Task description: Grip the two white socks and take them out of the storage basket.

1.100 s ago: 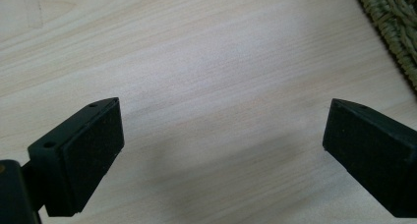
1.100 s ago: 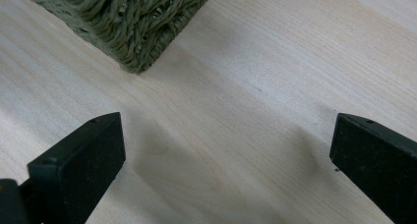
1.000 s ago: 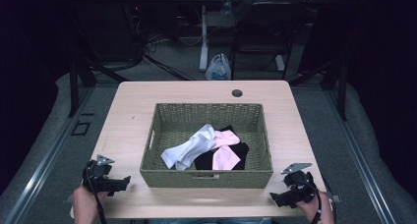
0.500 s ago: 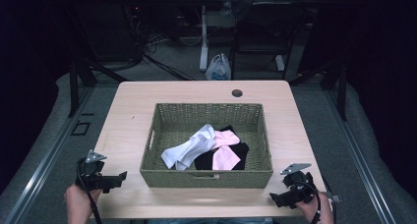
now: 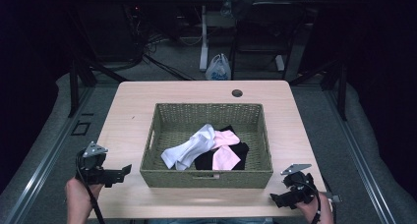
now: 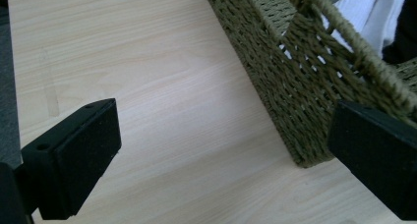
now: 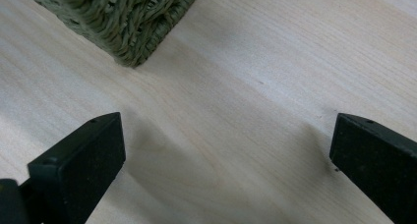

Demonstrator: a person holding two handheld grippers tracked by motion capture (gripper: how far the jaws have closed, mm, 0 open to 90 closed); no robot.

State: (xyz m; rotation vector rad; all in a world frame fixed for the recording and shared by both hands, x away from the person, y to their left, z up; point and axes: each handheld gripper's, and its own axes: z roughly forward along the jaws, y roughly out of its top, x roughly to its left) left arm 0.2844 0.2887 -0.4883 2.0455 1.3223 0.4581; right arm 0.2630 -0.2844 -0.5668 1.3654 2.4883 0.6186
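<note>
A green woven basket (image 5: 206, 176) sits mid-table and holds a white sock (image 5: 189, 149), pink socks (image 5: 226, 156) and a black garment (image 5: 242, 149). My left gripper (image 5: 124, 171) is held at the table's front left, open, jaws pointing toward the basket's left front corner. In the left gripper view the jaws (image 6: 221, 150) stand wide apart over bare wood, with the basket corner (image 6: 300, 111) just ahead on the right. My right gripper (image 5: 275, 200) is open at the front right; its view shows empty jaws (image 7: 226, 160) over wood and the basket corner (image 7: 133, 22) beyond.
The light wooden table (image 5: 128, 116) has a round cable hole (image 5: 237, 93) at its back edge. Bare wood runs on both sides of the basket. Beyond the table are a white plastic bag (image 5: 218, 69), desk legs and cables on a dark floor.
My left gripper has drifted slightly left and a little up in the high view. The right gripper and the basket's contents look unchanged.
</note>
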